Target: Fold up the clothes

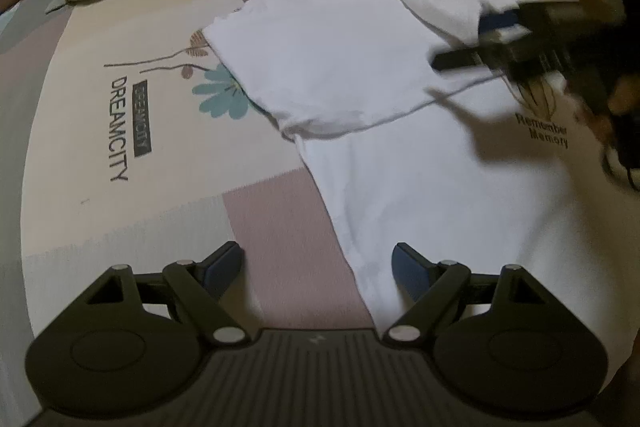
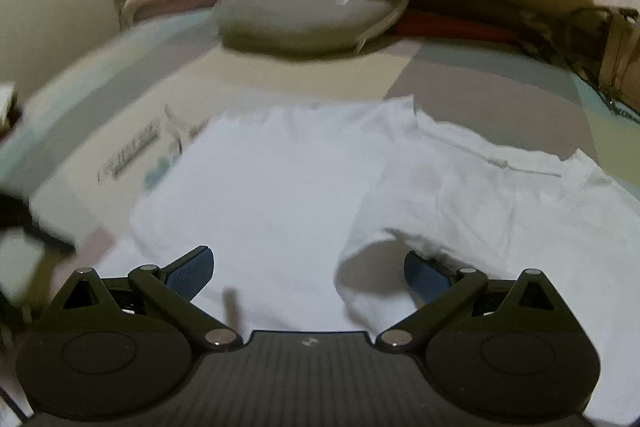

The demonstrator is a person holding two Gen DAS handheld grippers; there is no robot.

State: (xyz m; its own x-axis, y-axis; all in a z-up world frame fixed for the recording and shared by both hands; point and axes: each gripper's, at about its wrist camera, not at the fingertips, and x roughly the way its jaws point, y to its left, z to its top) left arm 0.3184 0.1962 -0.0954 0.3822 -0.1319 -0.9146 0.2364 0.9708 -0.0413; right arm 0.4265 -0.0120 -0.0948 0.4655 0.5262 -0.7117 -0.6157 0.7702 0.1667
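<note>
Here, white T-shirt [image 1: 400, 179] half-folded on the patterned bed [image 1: 120, 147], left tool [image 1: 318, 263] and right tool [image 2: 308, 267] both released, empty above it.

White T-shirt [image 1: 360, 67] was soft matt cloth, bedsheet [image 1: 100, 147] printed woven fabric, grippers' [image 1: 318, 267] arms matt black plastic, pads [image 1: 408, 269] ribbed blue.

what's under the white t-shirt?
The white cotton t-shirt lies on a pastel patchwork bedsheet; a teal printed flower pokes out at its edge. The sheet's print beneath the shirt is covered.
</note>
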